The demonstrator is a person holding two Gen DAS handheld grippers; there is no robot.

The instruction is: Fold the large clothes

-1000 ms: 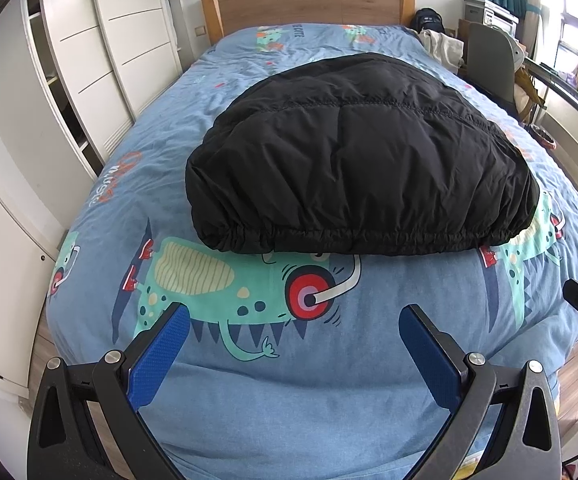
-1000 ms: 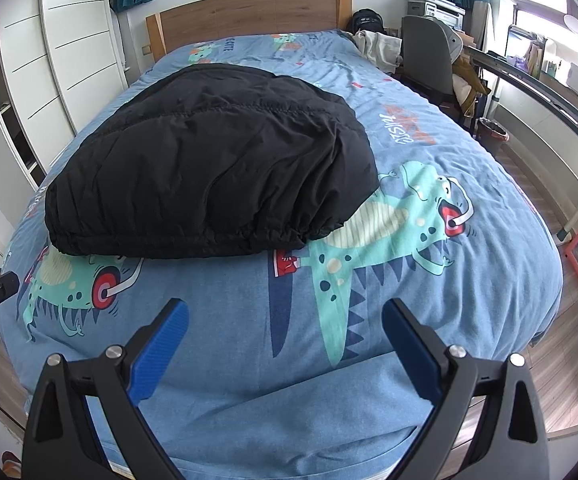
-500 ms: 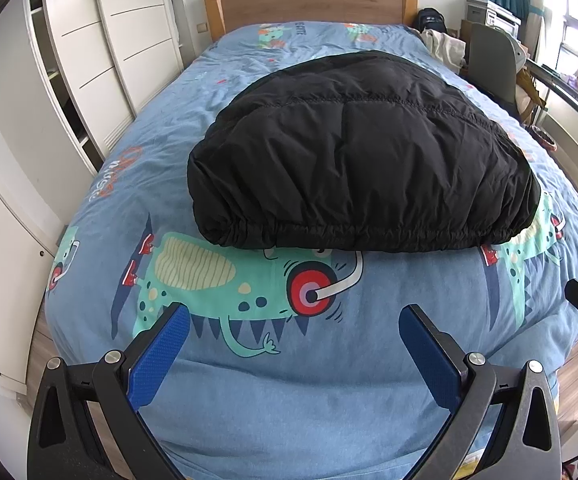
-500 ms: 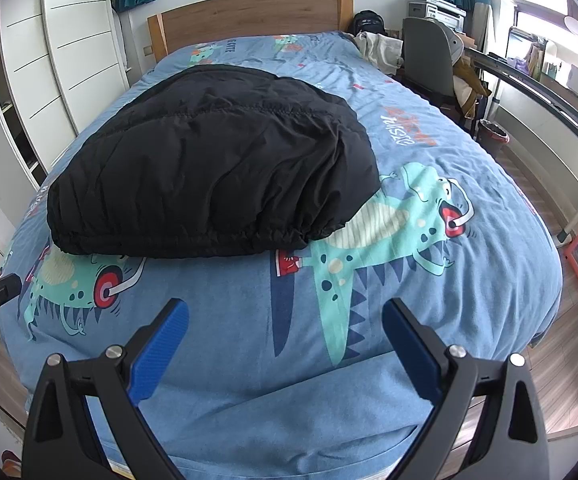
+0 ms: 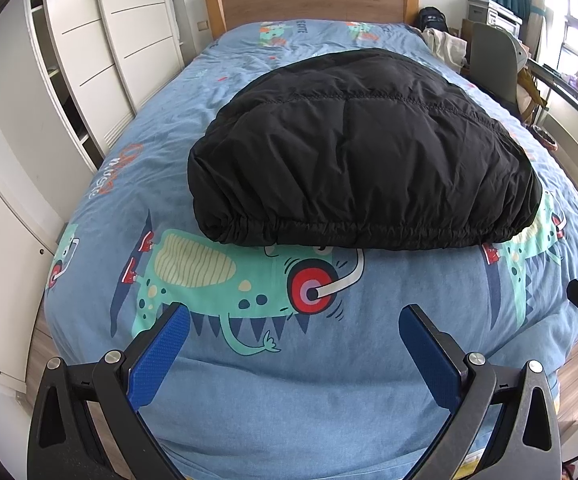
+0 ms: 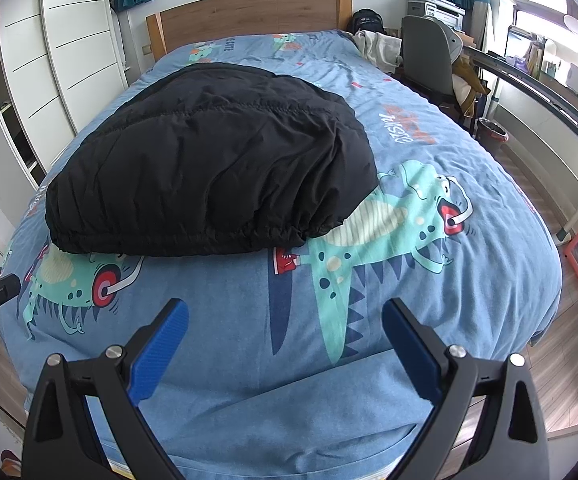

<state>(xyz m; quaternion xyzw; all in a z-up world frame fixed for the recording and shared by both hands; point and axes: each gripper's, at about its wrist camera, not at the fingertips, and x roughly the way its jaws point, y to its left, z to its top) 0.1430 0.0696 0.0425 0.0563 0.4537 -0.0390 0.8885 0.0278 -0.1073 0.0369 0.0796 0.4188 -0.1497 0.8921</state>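
At the far left stands a white wardrobe (image 5: 101, 60), beside the bed (image 5: 289, 400) with its blue dinosaur cover. The left gripper (image 5: 293, 354) hovers over the bed's near end, its fingers (image 5: 161, 356) spread wide and grasping nothing. Further up, across the middle of the bed, lies the black padded jacket (image 5: 361, 160), a broad, puffy mound with its gathered elastic hem (image 5: 329, 238) turned toward both grippers. To the right, the right gripper (image 6: 285, 348) also hangs over the near end, fingers (image 6: 411, 354) released and empty, well short of the hem.

No sleeves show, so the jacket may already be folded in on itself, or it may be lying back-up with more folding to come; the scene fits either, and I cannot tell which. Any grasp would need both grippers to close on the thick, slippery hem at its two corners.

Compared with a second ago, both views sit slightly nearer the jacket; the garment itself has not shifted, and the fingers are as wide as before.
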